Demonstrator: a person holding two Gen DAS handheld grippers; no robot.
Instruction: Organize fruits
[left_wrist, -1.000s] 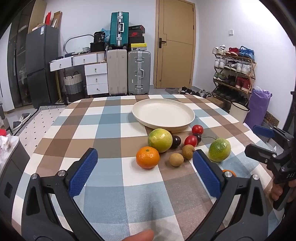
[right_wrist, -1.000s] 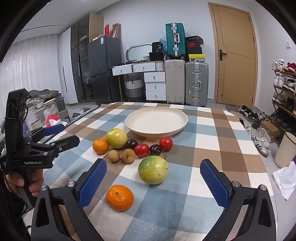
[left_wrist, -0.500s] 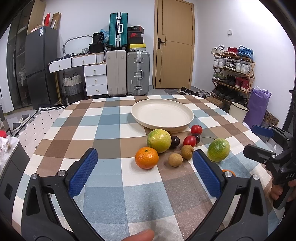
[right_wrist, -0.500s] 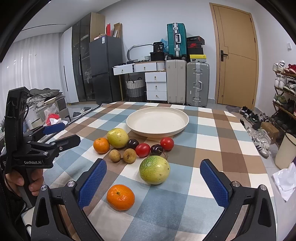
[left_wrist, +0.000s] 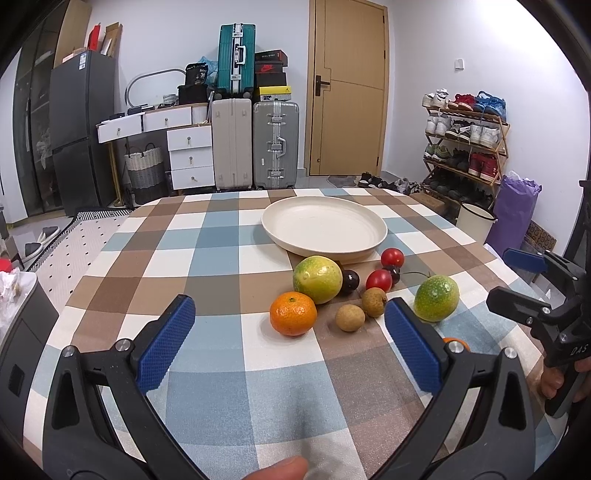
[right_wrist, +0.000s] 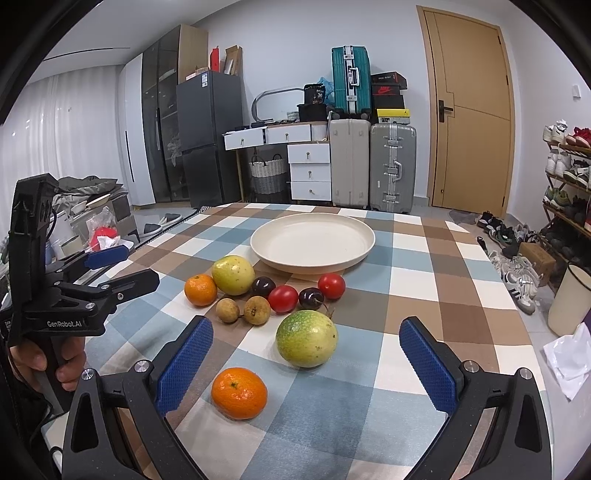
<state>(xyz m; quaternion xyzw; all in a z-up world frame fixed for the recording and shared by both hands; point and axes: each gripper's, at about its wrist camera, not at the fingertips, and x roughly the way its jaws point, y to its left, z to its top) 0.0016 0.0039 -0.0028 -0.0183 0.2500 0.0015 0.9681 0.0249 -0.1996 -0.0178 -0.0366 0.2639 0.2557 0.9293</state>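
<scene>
The fruits lie loose on the checked tablecloth (right_wrist: 436, 280), just short of the cream plate (right_wrist: 313, 242), which holds nothing. In the right wrist view the cluster sits at 12 o'clock from your right gripper (right_wrist: 306, 363): a yellow-green fruit (right_wrist: 233, 275) and an orange (right_wrist: 200, 290) at its left end, two dark cherries (right_wrist: 263, 286), two red tomatoes (right_wrist: 283, 299) and two brown longans (right_wrist: 257, 310) packed close together, some touching. Nearer you, a green round fruit (right_wrist: 307, 339) stands apart from the cluster, and a second orange (right_wrist: 239, 393) lies nearest, at about 11 o'clock between the blue pads (right_wrist: 184, 363).

Your right gripper is spread wide and holds nothing. Your left gripper (left_wrist: 290, 349) is likewise spread wide and empty, hovering above the cloth with the first orange (left_wrist: 293, 313) at its 12 o'clock.

Judgement: no piece has reached the plate, so the task stands at its first pick. The nearest orange looks the readiest target for the right gripper. The next move calls for lowering the pads to either side of it, pinching gently on its widest part, then lifting clear over the green fruit to the plate at 12 o'clock. Round fruit may roll if nudged off-centre.
</scene>
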